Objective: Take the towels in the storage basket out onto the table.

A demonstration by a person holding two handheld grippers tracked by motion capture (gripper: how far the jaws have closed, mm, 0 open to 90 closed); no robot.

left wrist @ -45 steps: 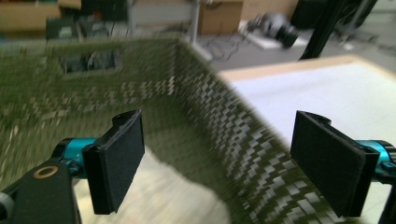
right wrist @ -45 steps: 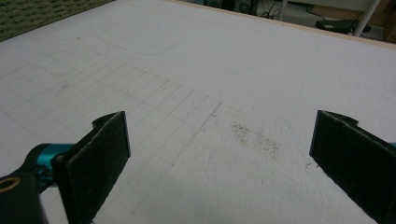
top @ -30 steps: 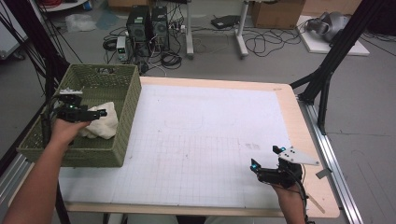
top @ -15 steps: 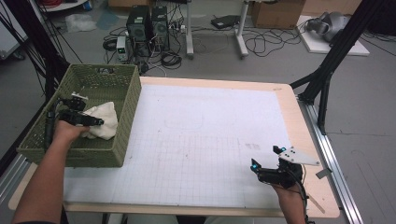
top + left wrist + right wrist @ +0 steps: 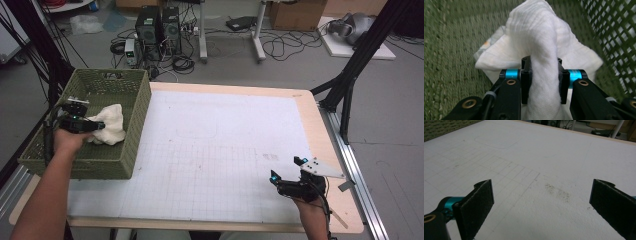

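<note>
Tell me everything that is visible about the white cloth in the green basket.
The white cloth is a soft, crumpled fabric with a fine woven texture, and a faint orange mark shows near one edge. It lies inside the green woven basket, near the wall on the table's side. A raised fold of it is pinched between the jaws of the left gripper, which have just been closing on it. The rest spreads loosely on the basket's floor.

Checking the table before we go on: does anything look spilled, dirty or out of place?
A small patch of dark specks sits on the white table mat ahead of the open right gripper, like crumbs or scuffing. Nothing else stands out.
</note>
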